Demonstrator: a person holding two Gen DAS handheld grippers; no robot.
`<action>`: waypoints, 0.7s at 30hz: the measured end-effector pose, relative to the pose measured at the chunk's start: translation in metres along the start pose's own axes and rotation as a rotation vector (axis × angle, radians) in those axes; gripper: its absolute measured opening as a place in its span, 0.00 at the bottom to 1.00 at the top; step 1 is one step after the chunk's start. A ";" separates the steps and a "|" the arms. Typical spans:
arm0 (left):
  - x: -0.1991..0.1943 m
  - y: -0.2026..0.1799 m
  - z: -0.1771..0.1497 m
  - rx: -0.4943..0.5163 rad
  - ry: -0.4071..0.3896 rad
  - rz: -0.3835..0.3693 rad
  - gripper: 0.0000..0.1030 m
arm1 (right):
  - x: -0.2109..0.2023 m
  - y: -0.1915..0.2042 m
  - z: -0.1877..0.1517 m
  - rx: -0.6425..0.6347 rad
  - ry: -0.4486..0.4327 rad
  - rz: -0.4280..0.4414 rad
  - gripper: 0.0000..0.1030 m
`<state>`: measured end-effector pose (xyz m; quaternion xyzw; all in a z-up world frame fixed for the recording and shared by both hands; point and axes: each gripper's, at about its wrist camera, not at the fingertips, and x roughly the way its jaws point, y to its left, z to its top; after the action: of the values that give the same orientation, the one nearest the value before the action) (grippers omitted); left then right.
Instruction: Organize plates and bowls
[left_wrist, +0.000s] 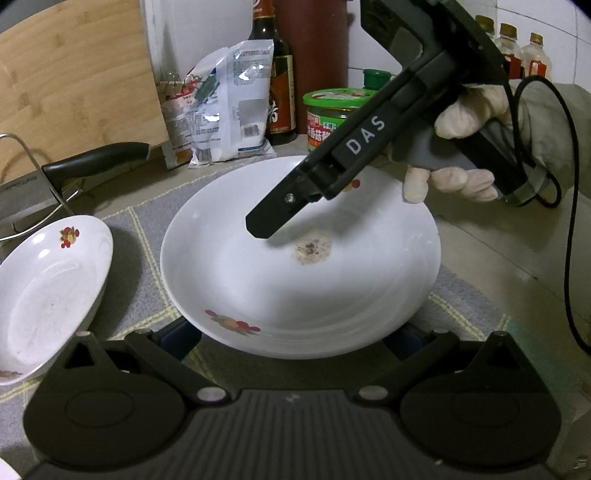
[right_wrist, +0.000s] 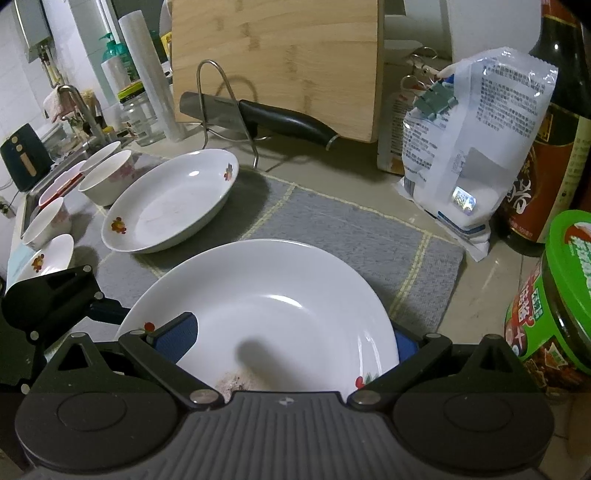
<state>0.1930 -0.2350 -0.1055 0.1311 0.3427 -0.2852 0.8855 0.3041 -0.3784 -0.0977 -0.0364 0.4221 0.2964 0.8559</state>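
Grey mat (right_wrist: 354, 229) bare beyond plate (right_wrist: 266, 295) rim; both grippers' fingers spread, flanking plate edges.

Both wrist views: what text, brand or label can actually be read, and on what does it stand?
"DAS": white letters on the right gripper, along its black body.
"SUPOR": faint, on the knife blade.
Salt-like white packet: dense print and a code square, too small to read.
Dark sauce bottle: large characters, partly cut off, not readable.
Green-lidded jar: label characters blurred.
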 end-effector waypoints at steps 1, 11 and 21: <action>0.001 0.001 0.000 -0.001 0.002 -0.001 1.00 | 0.001 -0.001 0.000 0.000 0.006 0.001 1.00; -0.006 -0.004 -0.006 -0.013 -0.010 -0.009 0.99 | -0.002 0.003 -0.003 -0.010 0.018 -0.054 1.00; -0.066 0.010 -0.021 -0.117 -0.095 0.036 0.99 | -0.043 0.043 0.002 -0.017 -0.105 -0.187 1.00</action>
<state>0.1479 -0.1909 -0.0752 0.0716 0.3137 -0.2545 0.9119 0.2621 -0.3632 -0.0560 -0.0673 0.3689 0.2203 0.9005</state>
